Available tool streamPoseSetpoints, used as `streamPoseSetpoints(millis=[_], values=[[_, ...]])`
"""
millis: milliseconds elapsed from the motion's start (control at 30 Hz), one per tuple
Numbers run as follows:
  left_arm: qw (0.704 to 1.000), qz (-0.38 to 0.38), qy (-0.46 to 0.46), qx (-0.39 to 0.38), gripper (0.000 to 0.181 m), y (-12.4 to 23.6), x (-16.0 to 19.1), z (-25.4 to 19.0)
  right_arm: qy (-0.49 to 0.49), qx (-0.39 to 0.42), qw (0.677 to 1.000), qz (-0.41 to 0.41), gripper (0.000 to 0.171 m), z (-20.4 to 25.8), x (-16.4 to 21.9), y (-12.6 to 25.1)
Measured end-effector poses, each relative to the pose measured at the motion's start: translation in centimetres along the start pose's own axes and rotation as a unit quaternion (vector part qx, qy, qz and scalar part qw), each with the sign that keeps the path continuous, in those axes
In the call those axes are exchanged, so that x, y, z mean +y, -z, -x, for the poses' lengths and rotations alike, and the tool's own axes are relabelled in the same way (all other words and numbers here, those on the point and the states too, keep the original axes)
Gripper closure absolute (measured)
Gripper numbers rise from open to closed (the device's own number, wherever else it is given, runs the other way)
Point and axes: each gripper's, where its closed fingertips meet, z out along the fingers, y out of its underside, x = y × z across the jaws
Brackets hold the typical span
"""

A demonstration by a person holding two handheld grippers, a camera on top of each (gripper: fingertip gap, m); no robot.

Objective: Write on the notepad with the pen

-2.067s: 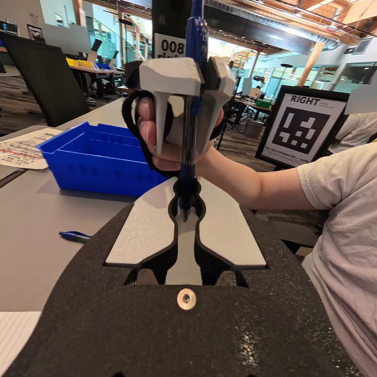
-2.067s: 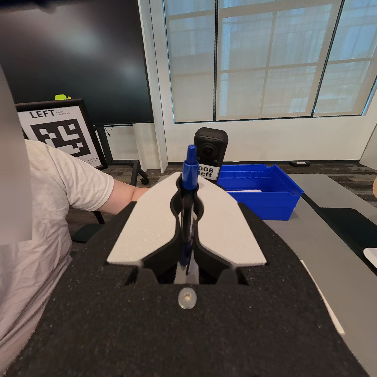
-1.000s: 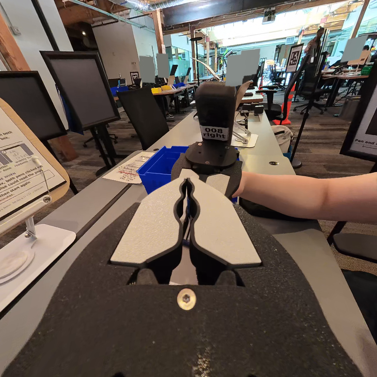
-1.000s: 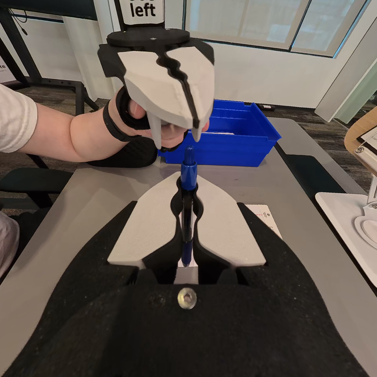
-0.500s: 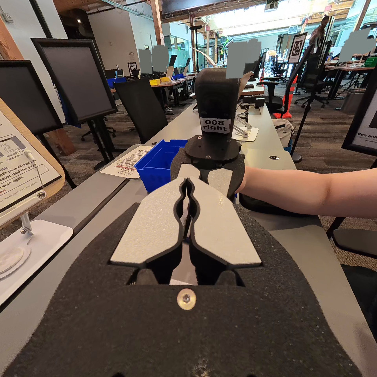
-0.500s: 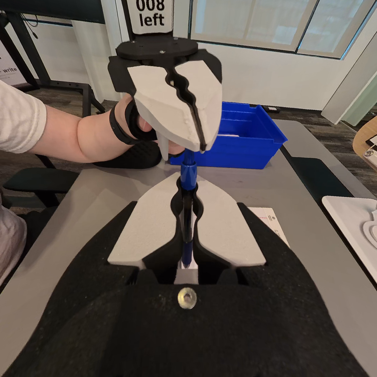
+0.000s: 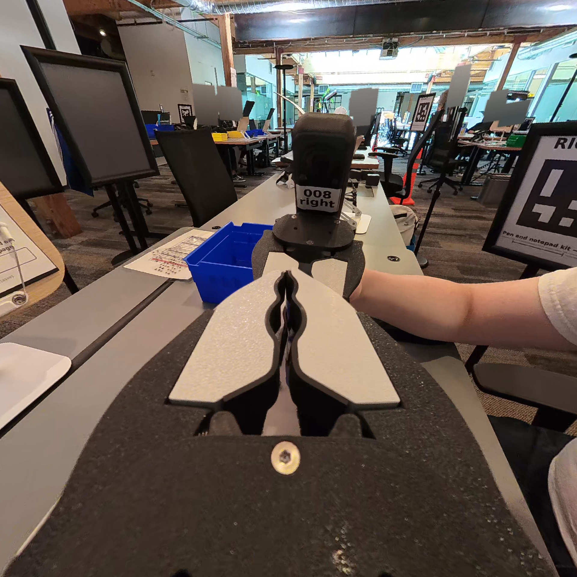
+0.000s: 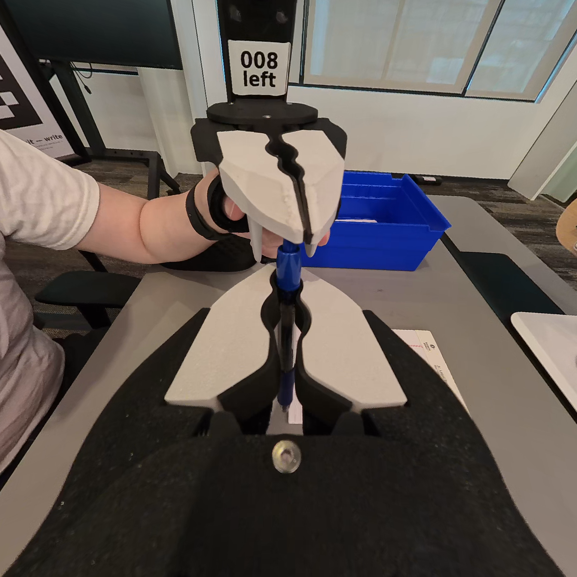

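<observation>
At frame centre the right gripper (image 8: 286,290) clenched a blue pen (image 8: 288,268) upright. The left gripper (image 8: 304,239), bearing a white printed label (image 8: 258,68), was closed on the pen's top. A printed notepad (image 8: 437,368) lay at right.

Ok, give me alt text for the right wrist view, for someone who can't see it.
The right gripper is shut on an upright blue pen, while the shut left gripper meets the pen's top end from above. A notepad lies on the grey table beneath, a blue bin behind.
</observation>
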Motion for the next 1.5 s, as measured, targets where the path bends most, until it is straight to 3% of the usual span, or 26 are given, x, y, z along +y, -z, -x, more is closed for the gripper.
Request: streamPoseSetpoints(millis=[400, 633, 733, 833, 1000, 1200, 1500], values=[[1.000, 0.001, 0.003, 0.001, 0.181, -0.2, 0.2, 0.1, -0.009, -0.005, 1.000, -0.003, 0.167, 0.0, -0.1, 0.1], [0.997, -0.055, -0.046, -0.027, 0.181, 2.2, -4.2, -1.0, -0.077, -0.003, 0.996, -0.033, 0.167, -1.8, 0.1, 1.2], [0.994, -0.048, -0.062, -0.076, 0.181, 4.2, -5.6, -0.2, -0.144, -0.004, 0.986, -0.088, 0.167, -3.2, -0.9, 2.6], [0.986, -0.038, -0.079, -0.142, 0.181, 6.5, -6.6, 1.4, -0.145, 0.038, 0.984, -0.098, 0.167, -4.4, -1.3, 3.7], [0.955, -0.031, -0.099, -0.277, 0.181, 10.9, -7.7, 5.5, -0.046, 0.131, 0.984, -0.114, 0.167, -4.5, -6.2, 6.1], [0.951, -0.025, -0.043, -0.304, 0.181, 12.5, -6.9, 7.4, 0.011, 0.182, 0.978, -0.102, 0.167, -5.1, -11.8, 8.5], [0.959, 0.012, -0.026, -0.282, 0.181, 10.1, -4.3, 8.3, 0.001, 0.188, 0.979, -0.073, 0.167, -6.5, -7.1, 8.2]])
